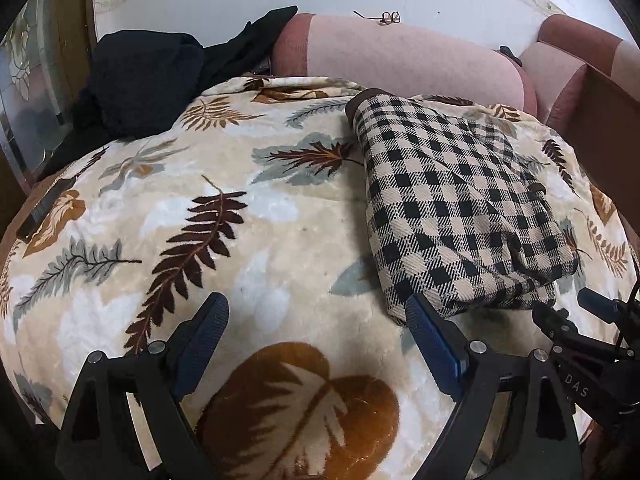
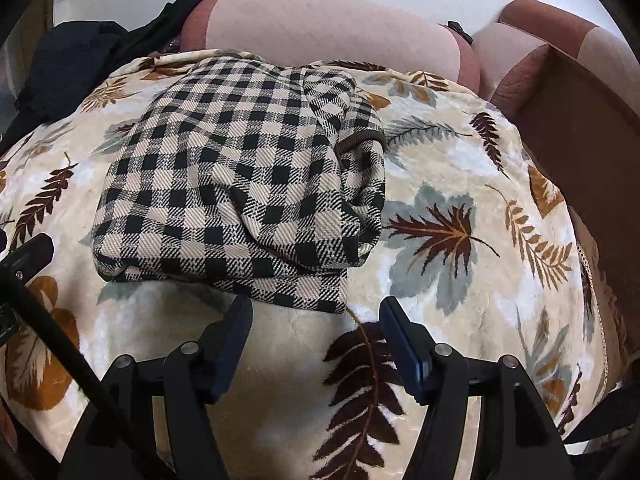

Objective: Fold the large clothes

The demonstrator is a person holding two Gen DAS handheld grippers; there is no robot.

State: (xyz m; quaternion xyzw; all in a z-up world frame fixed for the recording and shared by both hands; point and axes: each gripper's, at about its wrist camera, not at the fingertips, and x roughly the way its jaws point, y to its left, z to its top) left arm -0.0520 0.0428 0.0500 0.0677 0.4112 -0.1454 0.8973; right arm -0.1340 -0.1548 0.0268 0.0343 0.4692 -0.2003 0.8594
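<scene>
On the leaf-print blanket [image 2: 460, 168], the folded checked garment [image 2: 240, 184] lies free; both the left gripper [image 1: 316, 336] and right gripper [image 2: 316, 332] gape empty. Its loose top flap could slide open if a finger snags it.

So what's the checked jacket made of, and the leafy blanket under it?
The checked jacket looks like thick woven cloth, maybe wool: you can see coarse diagonal threads. The leafy blanket looks like soft fleece or plush: fuzzy, slightly shiny pile.

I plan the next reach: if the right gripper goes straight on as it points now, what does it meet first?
Probably the near folded edge of the checked garment: the open right gripper points at it, above the leaf-print blanket. Depth is unclear.
</scene>
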